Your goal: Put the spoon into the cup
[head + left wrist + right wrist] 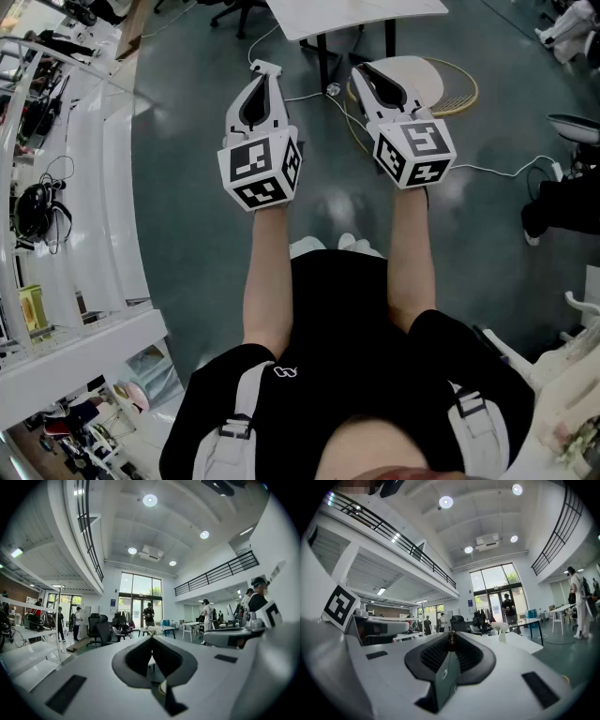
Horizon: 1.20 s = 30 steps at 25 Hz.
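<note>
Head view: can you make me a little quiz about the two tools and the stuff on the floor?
1. True or false: the left tool is gripping a spoon.
2. What runs across the grey floor beside the right tool?
A) a white cable
B) a red rope
C) a green garden hose
3. How many tools does the person hold out in front?

Key: 1 false, its jaws are together with nothing between them. 2 A. 3 two, one in each hand.
</note>
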Tool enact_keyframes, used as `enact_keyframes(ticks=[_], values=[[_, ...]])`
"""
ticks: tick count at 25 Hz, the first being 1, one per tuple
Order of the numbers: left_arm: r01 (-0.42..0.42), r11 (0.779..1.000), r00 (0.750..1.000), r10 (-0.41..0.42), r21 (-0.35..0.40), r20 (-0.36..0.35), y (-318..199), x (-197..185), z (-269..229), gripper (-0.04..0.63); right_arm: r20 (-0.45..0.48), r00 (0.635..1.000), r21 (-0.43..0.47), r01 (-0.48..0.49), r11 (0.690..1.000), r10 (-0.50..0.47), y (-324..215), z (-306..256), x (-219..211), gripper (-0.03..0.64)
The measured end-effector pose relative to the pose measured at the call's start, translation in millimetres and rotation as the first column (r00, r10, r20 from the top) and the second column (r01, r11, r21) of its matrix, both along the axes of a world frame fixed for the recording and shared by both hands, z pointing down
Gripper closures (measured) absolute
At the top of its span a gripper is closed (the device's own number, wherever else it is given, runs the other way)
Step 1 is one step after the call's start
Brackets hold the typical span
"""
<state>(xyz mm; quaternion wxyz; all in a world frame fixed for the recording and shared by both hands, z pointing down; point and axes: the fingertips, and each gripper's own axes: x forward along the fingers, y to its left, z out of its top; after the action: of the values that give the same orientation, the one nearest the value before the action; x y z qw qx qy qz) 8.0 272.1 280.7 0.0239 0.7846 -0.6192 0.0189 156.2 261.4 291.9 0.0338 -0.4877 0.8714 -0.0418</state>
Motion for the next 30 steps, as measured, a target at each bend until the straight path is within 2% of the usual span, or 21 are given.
enact_keyframes(ticks=[7, 21, 30], values=[[0.063, 0.998, 0.998, -0.063, -0.025, -0.028, -5, -22, 13, 0.580, -0.038, 0.999, 0.001, 0.012, 1.000, -0.012, -3, 8, -16, 0.569], [0.063, 0.998, 0.997, -0.063, 0.005, -0.052, -1, -31, 6, 0.580, 0.006, 1.000, 0.041, 0.011, 0.999, -0.012, -8, -5, -14, 0.569], [0.040, 0.998, 0.997, -0.037, 0.043, -0.071, -14, -17, -7, 0.580, 0.009, 1.000, 0.076, -0.019, 0.997, 0.018, -19, -22, 8, 0.569]])
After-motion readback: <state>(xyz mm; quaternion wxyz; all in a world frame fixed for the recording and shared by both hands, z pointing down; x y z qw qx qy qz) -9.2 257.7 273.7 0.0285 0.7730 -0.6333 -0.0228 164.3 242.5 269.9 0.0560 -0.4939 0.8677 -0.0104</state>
